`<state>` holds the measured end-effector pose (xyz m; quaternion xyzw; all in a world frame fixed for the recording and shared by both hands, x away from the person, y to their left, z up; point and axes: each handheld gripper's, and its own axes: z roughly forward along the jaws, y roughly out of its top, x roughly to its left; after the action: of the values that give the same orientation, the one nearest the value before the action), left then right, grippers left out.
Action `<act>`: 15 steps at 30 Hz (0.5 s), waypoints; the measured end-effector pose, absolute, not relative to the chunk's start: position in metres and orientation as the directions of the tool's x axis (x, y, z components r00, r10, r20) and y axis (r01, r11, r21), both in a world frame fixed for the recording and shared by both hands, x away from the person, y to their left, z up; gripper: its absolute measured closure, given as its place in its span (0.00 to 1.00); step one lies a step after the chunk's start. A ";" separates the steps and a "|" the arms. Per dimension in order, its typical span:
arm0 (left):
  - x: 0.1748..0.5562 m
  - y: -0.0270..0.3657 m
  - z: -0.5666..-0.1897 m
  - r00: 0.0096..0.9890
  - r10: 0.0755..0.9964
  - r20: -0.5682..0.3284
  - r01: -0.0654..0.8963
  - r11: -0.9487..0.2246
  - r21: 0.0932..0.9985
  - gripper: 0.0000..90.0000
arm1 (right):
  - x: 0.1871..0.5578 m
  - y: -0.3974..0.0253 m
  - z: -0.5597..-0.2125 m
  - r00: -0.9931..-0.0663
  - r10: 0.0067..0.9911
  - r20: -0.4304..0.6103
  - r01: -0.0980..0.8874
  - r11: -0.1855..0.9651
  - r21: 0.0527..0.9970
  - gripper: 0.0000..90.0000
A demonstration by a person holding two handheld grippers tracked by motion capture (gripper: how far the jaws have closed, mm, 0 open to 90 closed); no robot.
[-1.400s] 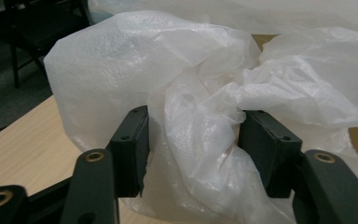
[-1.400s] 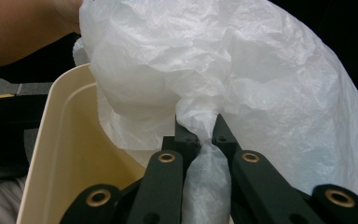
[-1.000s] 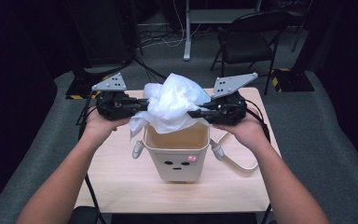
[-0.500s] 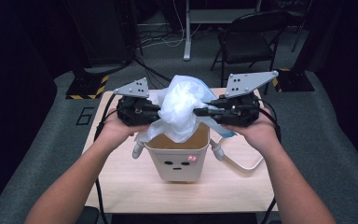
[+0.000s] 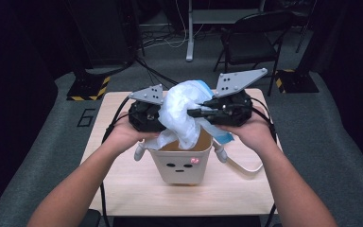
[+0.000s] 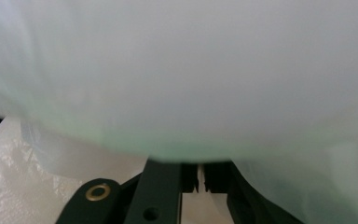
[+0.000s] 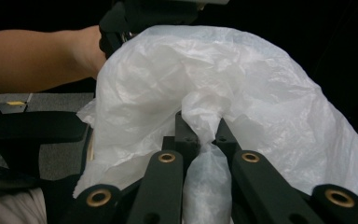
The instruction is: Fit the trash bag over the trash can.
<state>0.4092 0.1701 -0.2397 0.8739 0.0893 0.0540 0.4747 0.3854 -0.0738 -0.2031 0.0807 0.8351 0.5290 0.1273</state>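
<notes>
The white plastic bag [image 5: 182,111] hangs bunched between my two hand-held grippers, directly above the open mouth of the small cream bin [image 5: 182,163] with the face on its front. My right hand-held gripper [image 5: 194,112] has its jaws closed on a twisted fold of the bag [image 7: 205,126], the film billowing up ahead of them. My left hand-held gripper [image 5: 163,124] presses into the bag's other side; its jaws [image 6: 200,179] stand almost together, but film covers their tips, so I cannot tell whether they pinch it. The bin stands on the counter [image 5: 123,189] below both grippers, near my forearms.
</notes>
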 end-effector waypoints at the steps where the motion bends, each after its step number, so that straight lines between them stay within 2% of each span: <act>1: 0.410 0.171 -0.241 0.978 0.211 0.007 0.110 -0.536 0.837 0.91 | 0.387 -0.071 -0.206 -0.955 0.269 -0.124 0.006 0.437 0.899 0.95; 3: 0.411 0.174 -0.243 0.977 0.213 -0.009 0.124 -0.535 0.836 0.88 | 0.391 -0.067 -0.210 -0.956 0.269 -0.121 0.014 0.449 0.893 0.95; 5: 0.411 0.175 -0.244 0.976 0.215 -0.015 0.131 -0.533 0.836 0.80 | 0.394 -0.065 -0.213 -0.957 0.268 -0.114 0.022 0.455 0.890 0.95; 8: 0.412 0.182 -0.246 0.974 0.227 -0.025 0.143 -0.523 0.840 0.63 | 0.396 -0.063 -0.217 -0.958 0.266 -0.107 0.029 0.461 0.887 0.95; 10: 0.409 0.192 -0.245 0.971 0.237 0.003 0.126 -0.525 0.842 0.54 | 0.398 -0.060 -0.222 -0.958 0.267 -0.107 0.035 0.477 0.878 0.95; 13: 0.406 0.204 -0.240 0.968 0.253 -0.002 0.134 -0.505 0.853 0.47 | 0.400 -0.060 -0.225 -0.957 0.268 -0.106 0.038 0.483 0.875 0.95; 15: 0.404 0.213 -0.235 0.964 0.267 0.001 0.136 -0.494 0.859 0.46 | 0.401 -0.060 -0.227 -0.956 0.274 -0.107 0.043 0.489 0.871 0.95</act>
<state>0.4039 0.2128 -0.2348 0.8617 0.1167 0.0671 0.4893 0.4011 -0.0600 -0.2270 0.0928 0.8549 0.4970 0.1164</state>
